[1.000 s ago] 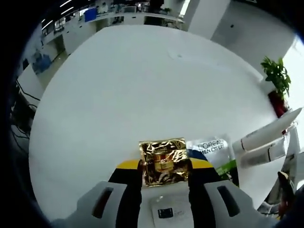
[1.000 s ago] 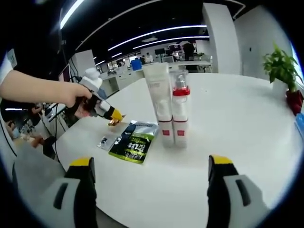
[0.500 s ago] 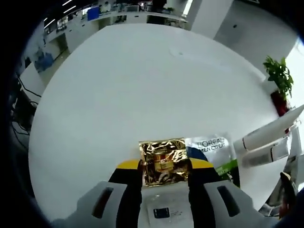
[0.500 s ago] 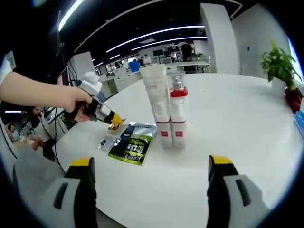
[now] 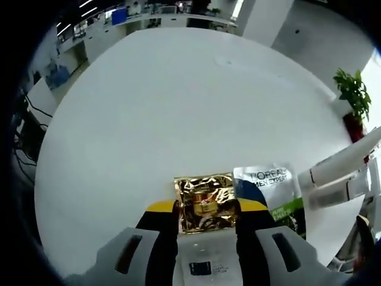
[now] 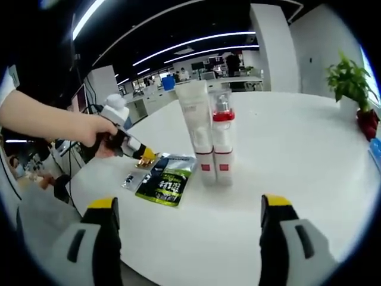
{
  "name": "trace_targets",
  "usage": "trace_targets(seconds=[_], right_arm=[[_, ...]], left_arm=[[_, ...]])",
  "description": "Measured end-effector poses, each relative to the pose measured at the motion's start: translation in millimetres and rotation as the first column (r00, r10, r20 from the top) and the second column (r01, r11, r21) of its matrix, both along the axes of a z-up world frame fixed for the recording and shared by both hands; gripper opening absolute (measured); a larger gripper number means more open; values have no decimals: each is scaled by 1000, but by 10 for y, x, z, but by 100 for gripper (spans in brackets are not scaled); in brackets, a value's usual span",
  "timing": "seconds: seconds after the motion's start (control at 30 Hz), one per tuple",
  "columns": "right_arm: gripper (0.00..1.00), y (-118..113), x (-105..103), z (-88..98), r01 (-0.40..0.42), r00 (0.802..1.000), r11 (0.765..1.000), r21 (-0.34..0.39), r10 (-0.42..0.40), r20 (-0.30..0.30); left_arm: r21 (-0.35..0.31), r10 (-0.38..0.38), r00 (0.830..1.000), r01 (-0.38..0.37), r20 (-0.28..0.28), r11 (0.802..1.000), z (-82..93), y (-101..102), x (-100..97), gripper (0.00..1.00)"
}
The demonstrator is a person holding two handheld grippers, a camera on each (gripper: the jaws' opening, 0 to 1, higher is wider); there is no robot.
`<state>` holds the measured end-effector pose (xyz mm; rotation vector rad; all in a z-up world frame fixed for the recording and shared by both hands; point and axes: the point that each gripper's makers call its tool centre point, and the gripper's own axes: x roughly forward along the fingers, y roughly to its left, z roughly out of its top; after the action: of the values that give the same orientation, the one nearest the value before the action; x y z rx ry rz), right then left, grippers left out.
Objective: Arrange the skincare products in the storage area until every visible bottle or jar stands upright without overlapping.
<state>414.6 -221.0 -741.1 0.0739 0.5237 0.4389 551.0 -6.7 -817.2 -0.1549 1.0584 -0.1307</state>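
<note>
Left gripper: its yellow-tipped jaws are pinching a gold foil sachet, which is sitting squarely between them; in the right gripper view this gripper, held in a person's hand, is hovering low over the table edge.
Right gripper: its jaws are standing wide apart and gripping nothing, hanging back from the table's near rim.
Gold sachet: it is lying flat in the grip rather than upright, with its free edge pointing away across the white round table.
Green-and-white sachet: it is lying flat on the table just beside the gold one, toward the right in the left gripper view; in the right gripper view it is resting between the left gripper and the tubes.
White tube and red-collared pump bottle: they are standing upright, side by side and touching or nearly so, near the middle of the table.
Small white sachet: it is lying flat just beside the green one, under the left gripper.
Deciding relation: the upright pair is lying to the right of the left gripper's jaws, beyond the green sachet, so the left hand is nearer the flat sachets and the right gripper is facing the standing tubes head-on.
Judgement: the gold sachet probably needs carrying over the green one without landing on it.
</note>
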Motion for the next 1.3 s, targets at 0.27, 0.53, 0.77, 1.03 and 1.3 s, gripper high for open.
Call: trace_targets(seconds=[0.27,0.53,0.77,1.03,1.3], right_arm=[[99,-8,2,0,4,1000,1000,1,-4,-1],[99,-9,0,-5,3,1000,1000,0,-3,-5],[99,-7,-4,-13,1,1000,1000,-2,-1,-10],[99,-8,-4,-11,4,1000,1000,1,-4,-10],[99,-10,-3,-13,6,1000,1000,1,-6,-13]], left_arm=[[27,-4,1000,4,10,1000,-29,34,9,35],[24,-4,1000,4,23,1000,-20,25,11,35],[22,-2,1000,1,26,1000,-22,27,23,36],[22,-10,1000,9,25,1000,-20,18,19,37],[31,-27,999,26,25,999,-19,14,11,38]])
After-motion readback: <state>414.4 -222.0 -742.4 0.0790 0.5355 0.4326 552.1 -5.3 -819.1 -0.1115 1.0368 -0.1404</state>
